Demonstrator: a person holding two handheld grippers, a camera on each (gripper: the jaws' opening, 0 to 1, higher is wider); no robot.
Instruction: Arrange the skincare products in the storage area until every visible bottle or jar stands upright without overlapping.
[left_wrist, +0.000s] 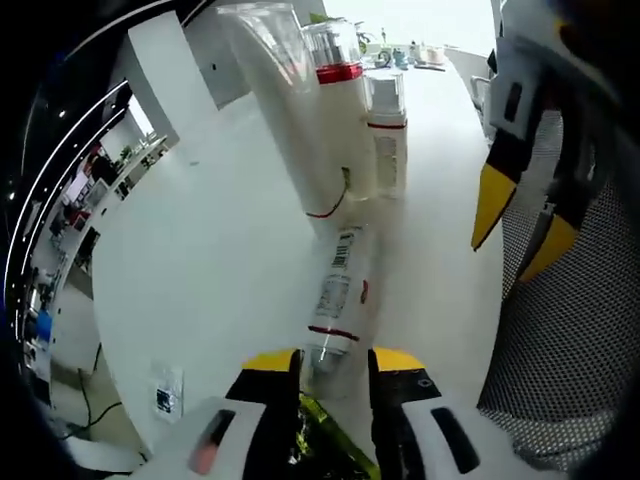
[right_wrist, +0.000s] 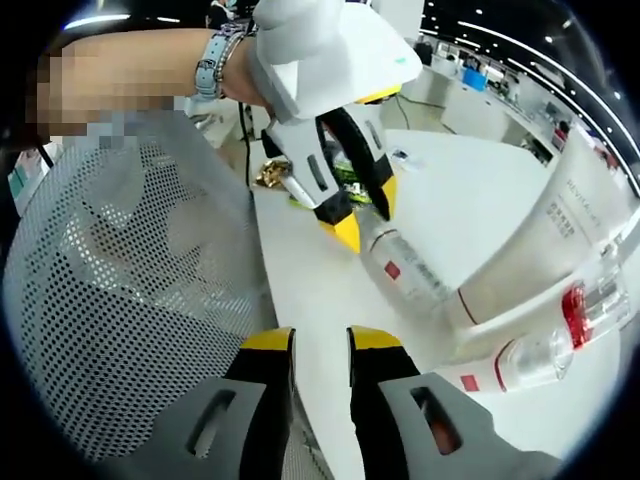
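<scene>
We work on a white table in a bright open office, with desks and shelving far off at nine o'clock in the left gripper view and a grey mesh chair along the table's edge. A slim clear bottle lies flat on the table, its long axis running from six toward twelve o'clock in that view, cap end nearest us. Our left gripper has its jaws closed against the cap end of this bottle. Beyond it, at twelve o'clock, stand a tall white tube, a red-banded bottle and a smaller bottle, bunched close together. Our right gripper hovers over the table edge, jaws a little apart and holding nothing.
</scene>
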